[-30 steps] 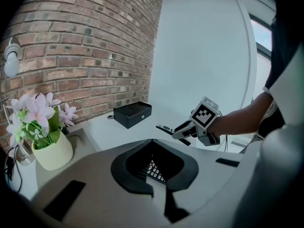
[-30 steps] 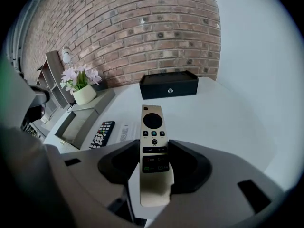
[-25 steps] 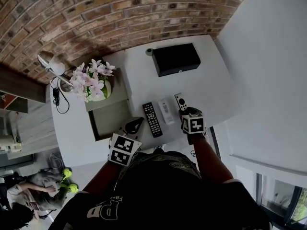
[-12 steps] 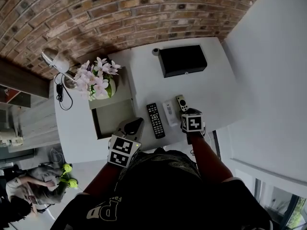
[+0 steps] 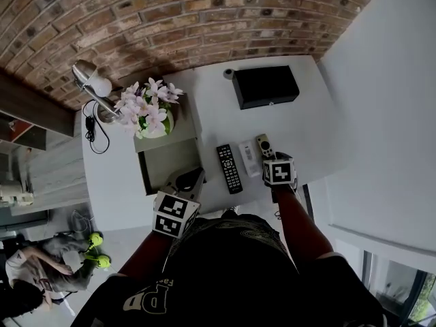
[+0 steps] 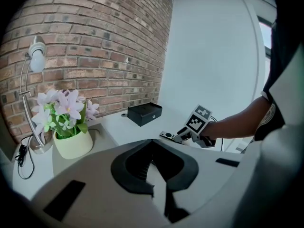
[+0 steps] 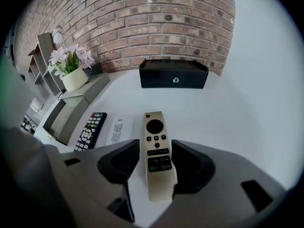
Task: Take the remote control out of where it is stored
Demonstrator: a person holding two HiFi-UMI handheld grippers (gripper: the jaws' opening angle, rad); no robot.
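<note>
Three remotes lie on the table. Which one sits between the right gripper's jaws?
The beige remote, rightmost of the three; the black remote and white remote lie to its left, outside the right gripper.

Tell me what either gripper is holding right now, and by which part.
Nothing looks gripped. The right gripper straddles the near end of the beige remote with a gap at one jaw; the left gripper is shut and empty.
</note>
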